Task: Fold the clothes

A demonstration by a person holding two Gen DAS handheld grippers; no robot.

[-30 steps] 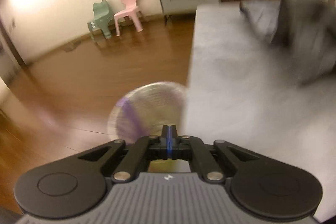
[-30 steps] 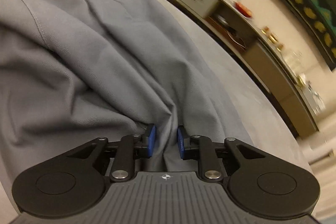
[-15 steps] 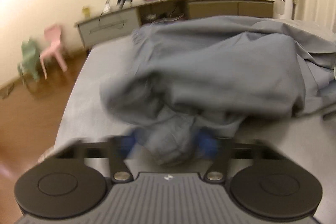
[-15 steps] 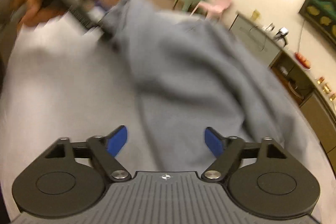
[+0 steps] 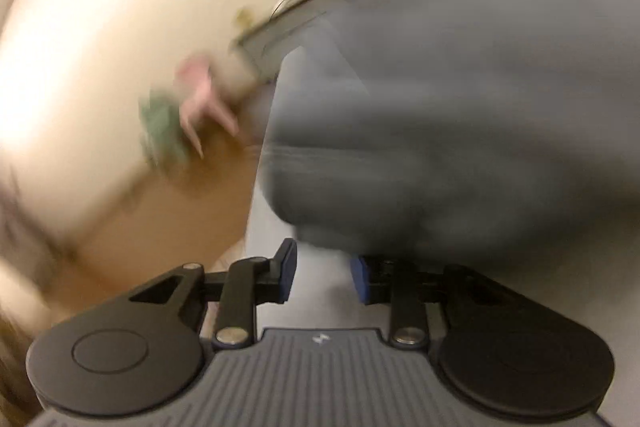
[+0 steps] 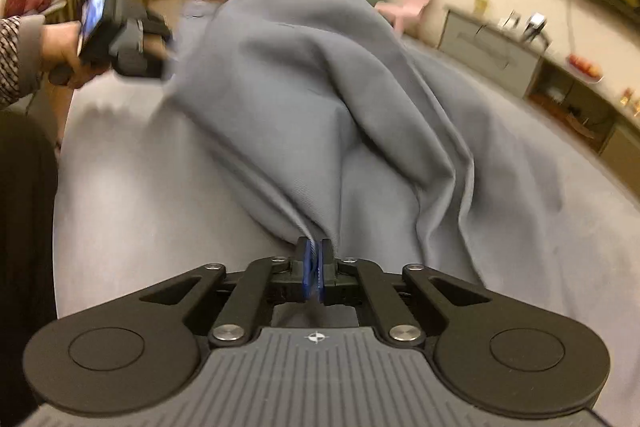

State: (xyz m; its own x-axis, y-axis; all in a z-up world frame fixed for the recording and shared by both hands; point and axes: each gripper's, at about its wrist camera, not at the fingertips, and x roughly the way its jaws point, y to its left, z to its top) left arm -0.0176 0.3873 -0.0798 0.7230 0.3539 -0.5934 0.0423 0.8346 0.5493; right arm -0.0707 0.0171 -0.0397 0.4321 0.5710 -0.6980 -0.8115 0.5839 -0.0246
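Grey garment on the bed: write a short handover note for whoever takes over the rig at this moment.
Right gripper: shut on a bunched edge of the grey garment.
Left gripper: open, nothing between the fingers; the view is blurred, with the garment just ahead of it.
The garment lies heaped and crumpled on the grey bed surface.
Done: one edge gripped. No fold is visible.
Left: grip a second edge with the left gripper, spread the garment flat, then fold.
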